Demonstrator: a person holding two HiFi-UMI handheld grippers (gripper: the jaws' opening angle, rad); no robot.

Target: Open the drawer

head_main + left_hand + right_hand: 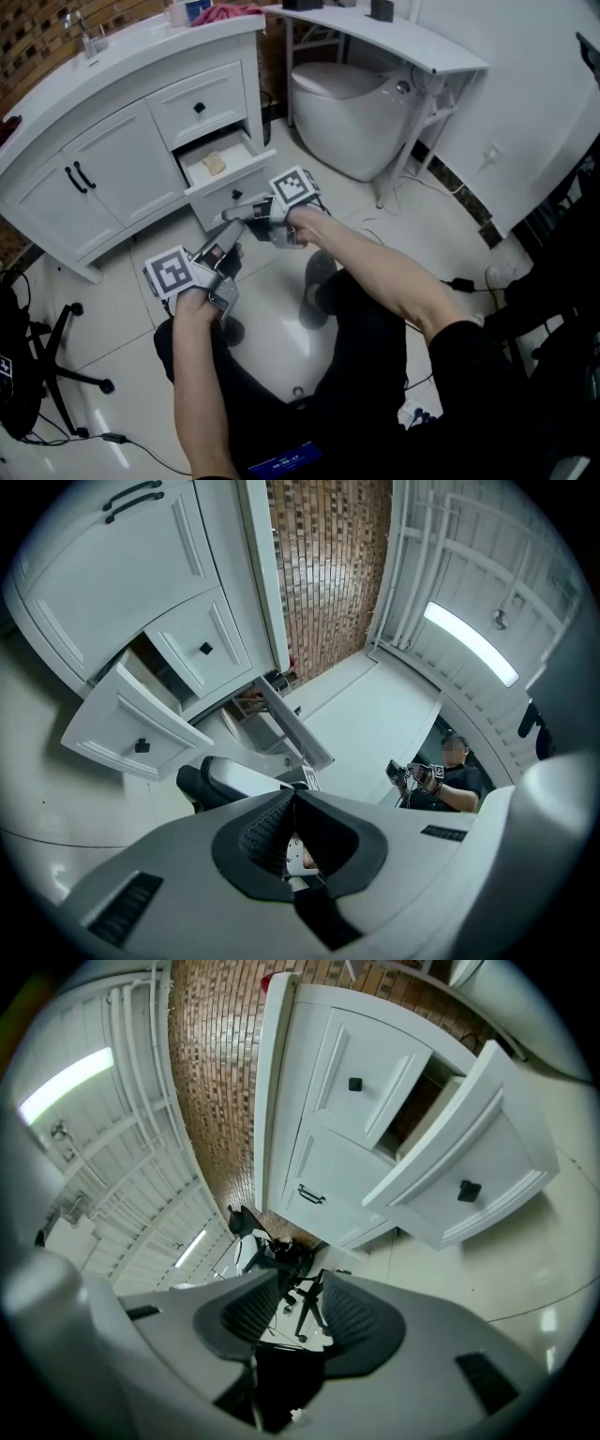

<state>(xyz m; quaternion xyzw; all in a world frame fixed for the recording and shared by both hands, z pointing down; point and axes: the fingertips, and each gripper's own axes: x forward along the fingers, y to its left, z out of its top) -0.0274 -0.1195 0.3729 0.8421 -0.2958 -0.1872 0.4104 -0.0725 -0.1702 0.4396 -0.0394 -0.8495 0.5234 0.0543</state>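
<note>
The white vanity [112, 141] has its lower drawer [239, 183] pulled out, with a tan object [214, 163] inside; the upper drawer [199, 108] is closed. My right gripper [230, 215] hovers just in front of the open drawer front, its jaws a narrow gap apart with nothing between them [298, 1309]. My left gripper [225, 248] sits lower and nearer to me, its pads meeting at the tips [292, 797] and holding nothing. The open drawer [127, 728] and its black knob [469, 1191] show in both gripper views.
A toilet [352, 112] stands right of the vanity under a white shelf [403, 42]. An office chair base [61, 352] is at the left. Cables [459, 281] lie on the tiled floor at the right. Cabinet doors [80, 178] with black handles are left of the drawers.
</note>
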